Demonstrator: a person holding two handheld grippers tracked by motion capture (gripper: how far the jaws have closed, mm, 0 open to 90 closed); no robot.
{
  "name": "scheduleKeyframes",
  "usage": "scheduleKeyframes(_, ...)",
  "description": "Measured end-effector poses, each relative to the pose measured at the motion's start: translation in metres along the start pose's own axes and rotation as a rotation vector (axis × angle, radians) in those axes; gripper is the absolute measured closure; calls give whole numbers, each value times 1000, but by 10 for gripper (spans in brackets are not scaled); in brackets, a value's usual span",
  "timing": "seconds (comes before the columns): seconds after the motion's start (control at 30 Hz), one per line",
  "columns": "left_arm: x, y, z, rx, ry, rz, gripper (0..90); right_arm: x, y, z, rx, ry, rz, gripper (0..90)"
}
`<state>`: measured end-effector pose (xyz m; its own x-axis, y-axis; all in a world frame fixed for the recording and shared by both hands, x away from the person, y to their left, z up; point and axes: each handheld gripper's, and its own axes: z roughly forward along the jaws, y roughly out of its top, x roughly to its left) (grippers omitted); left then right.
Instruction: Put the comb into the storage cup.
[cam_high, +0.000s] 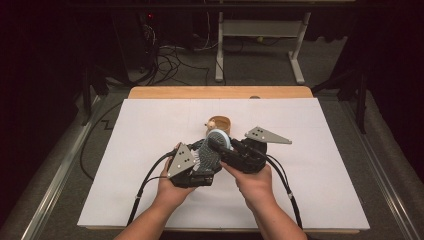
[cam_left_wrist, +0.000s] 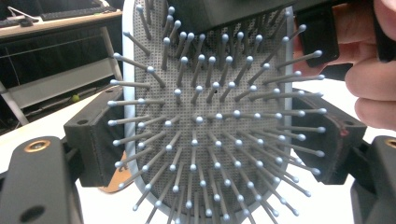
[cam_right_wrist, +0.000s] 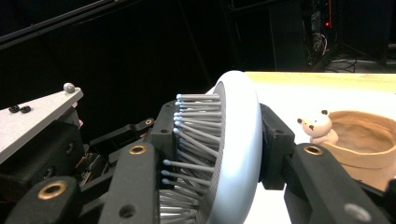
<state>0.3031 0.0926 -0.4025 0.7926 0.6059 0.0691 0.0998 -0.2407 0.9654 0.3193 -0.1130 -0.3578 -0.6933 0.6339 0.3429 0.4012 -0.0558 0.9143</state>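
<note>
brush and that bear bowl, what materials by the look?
Hairbrush: probably plastic; smooth, matte, pale blue back, grey pins with ball tips, perforated grey cushion that looks rubbery. Bowl: likely glazed ceramic, though I can't be sure; tan, softly uneven wall, small white bear on the rim.

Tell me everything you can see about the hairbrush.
The hairbrush has a pale blue oval head, a grey perforated cushion and grey ball-tipped pins, all plastic-looking. It is held above the white table. The left gripper clamps its edges; the right gripper clamps its back and pin side.
</note>
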Motion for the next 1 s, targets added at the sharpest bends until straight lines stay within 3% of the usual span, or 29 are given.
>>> scheduleKeyframes(0.33, 0, 0, 0, -5, 1, -1, 194, 1, 0, 0, -3, -2, -5, 603)
scheduleKeyframes(0.67, 4, -3, 3, 9, -6, -34, 157, 0, 2, -1, -15, -12, -16, 603)
scheduleKeyframes(1.0, 7, -4, 3, 11, -45, -58, 98, -4, 6, -7, -40, -22, -30, 601)
